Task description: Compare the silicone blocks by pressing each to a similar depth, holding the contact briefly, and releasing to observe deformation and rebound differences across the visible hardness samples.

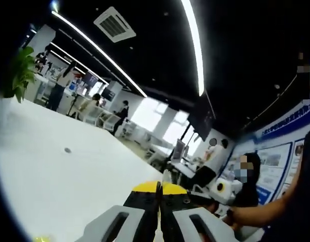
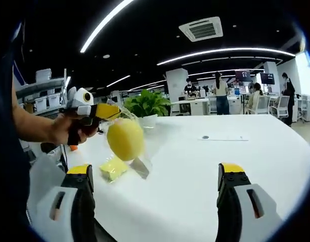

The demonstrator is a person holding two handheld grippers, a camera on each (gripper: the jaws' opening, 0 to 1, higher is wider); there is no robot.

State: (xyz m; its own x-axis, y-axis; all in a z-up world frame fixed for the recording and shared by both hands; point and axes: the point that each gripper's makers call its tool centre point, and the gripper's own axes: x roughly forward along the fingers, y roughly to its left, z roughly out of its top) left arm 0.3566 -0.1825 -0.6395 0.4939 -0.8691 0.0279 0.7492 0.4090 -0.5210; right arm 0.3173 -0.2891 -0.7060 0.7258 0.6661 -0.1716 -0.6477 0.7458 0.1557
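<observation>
Yellow silicone hung in the air off the left tongs (image 2: 110,112): a round, disc-like sample (image 2: 125,139) inside a clear bag (image 2: 139,164), with the bag's top edge pinched between the yellow-tipped jaws. In the left gripper view those jaws (image 1: 159,194) sat pressed together, though the bag itself could not be made out between them. A second, paler yellow block (image 2: 113,168) lay on the white table (image 2: 235,166), just beyond the left jaw of the right tongs (image 2: 157,174) and below the hanging disc. The right tongs stood wide apart, holding nothing, low over the table's near edge, with the disc ahead of them and toward their left side.

Pressing would likely go badly with a sample swinging in a bag, so the sound course seemed to be lowering the disc onto the table beside the other block, flat face up, and keeping a grip on the bag to steady it. The right tongs could then probably come in square to the face and push with one tip, matching depth on both pieces before letting go. A plant (image 2: 147,105) stood well beyond.
</observation>
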